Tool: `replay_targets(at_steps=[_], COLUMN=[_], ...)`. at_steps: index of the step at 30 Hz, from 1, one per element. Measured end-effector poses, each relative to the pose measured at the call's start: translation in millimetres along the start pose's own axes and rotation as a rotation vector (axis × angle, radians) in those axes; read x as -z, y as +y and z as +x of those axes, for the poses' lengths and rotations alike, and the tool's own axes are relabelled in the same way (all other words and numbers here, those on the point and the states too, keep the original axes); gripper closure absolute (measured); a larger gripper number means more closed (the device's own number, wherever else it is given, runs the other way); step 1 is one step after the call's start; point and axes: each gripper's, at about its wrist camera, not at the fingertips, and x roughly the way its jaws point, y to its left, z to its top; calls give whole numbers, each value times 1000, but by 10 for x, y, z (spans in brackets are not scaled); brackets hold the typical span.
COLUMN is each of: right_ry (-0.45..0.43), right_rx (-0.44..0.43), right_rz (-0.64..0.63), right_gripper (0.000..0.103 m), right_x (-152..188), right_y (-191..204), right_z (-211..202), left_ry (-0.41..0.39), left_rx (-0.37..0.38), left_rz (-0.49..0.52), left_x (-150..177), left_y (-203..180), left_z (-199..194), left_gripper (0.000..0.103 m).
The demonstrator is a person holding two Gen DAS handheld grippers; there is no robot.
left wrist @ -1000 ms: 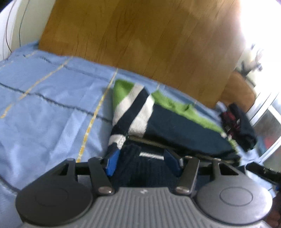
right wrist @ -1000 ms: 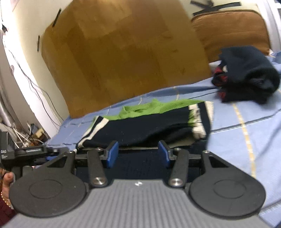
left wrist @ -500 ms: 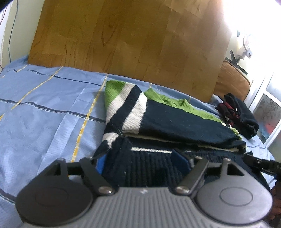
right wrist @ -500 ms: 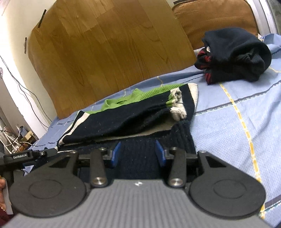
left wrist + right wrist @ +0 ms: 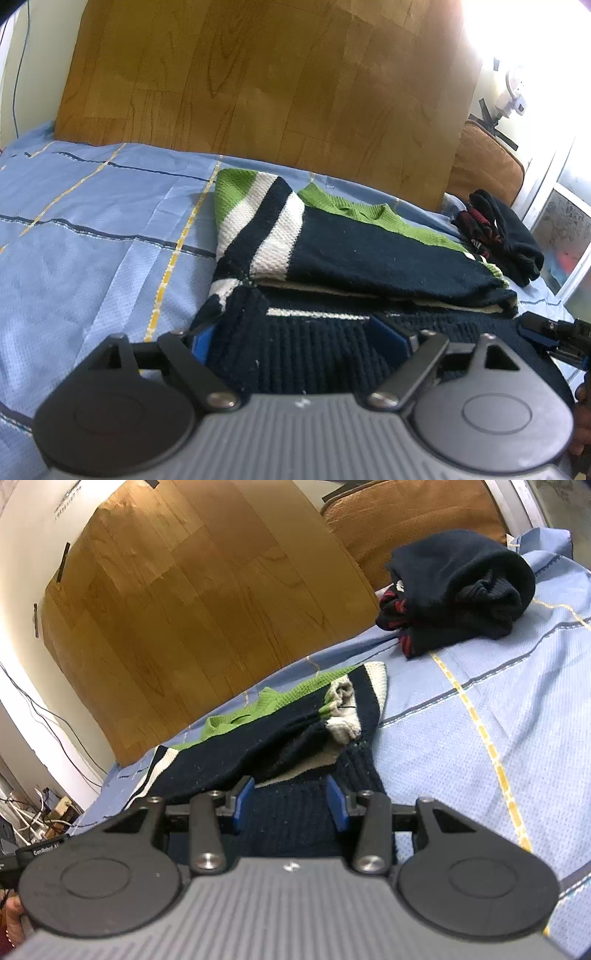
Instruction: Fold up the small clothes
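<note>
Left wrist view: both tools point(image 5: 299, 334) point(image 5: 290, 801) are gaping over the sweater's point(image 5: 369, 254) near hem, its length running across the bed point(image 5: 92, 236).

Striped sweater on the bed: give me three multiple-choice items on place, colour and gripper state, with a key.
1. Where is the dark clothes pile relative to the striped sweater?
A. On top of it
B. Apart, farther along the bedsheet, near the brown cushion
C. Under it

2. What colour is the sweater's collar area?
A. Green
B. Red
C. Yellow

3. How does the right gripper stand?
A. Shut on the pile
B. Out of view
C. Open, over the navy hem

Key: B, sheet shows between them; A, green knit borders the neckline; C, its blue pads stand apart.
</note>
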Motion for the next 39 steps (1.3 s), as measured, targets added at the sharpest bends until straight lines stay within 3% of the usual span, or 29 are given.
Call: replay_targets(at_steps=[10, 14, 16, 20, 25, 28, 31, 33, 36, 38, 39], right_ry=[4, -1, 2, 4, 135, 251, 350, 375, 436, 461, 462], right_rx=[-15, -74, -101, -114, -131, -140, -46, -9, 2, 13, 12], right_rz=[11, -30, -69, -167, -226, -221, -252, -289, -305, -320, -349], right_gripper=[56, 55, 55, 54, 52, 49, 48, 48, 48, 49, 51], right_x=[-12, -80, -194, -569, -1143, -1338, -1350, -1323, -1281, -1242, -1211], right_y=[-29, 10, 56, 157, 392, 555, 677, 718, 725, 730, 745], right_z=[-26, -154, -210, -160, 603, 1331, 2004, 2306, 2574, 2654, 2647], left_ry=[-1, -1, 11, 14, -2, 63, 142, 163, 168, 200, 232], left_rx=[7, 19, 49, 193, 192, 182, 169, 112, 11, -39, -47], left_rz=[-8, -19, -45, -144, -141, -133, -130, -107, -60, -24, -17], left_x=[-5, -4, -19, -253, -874, -1212, -1415, -1516, -1614, -1624, -1598], left_y=[11, 34, 62, 200, 168, 36, -92, -165, -223, -229, -226], left_z=[-10, -34, -64, -198, -50, 392, 859, 1164, 1579, 1831, 1967], left_gripper=[18, 17, 11, 11, 19, 21, 20, 18, 5, 9, 20])
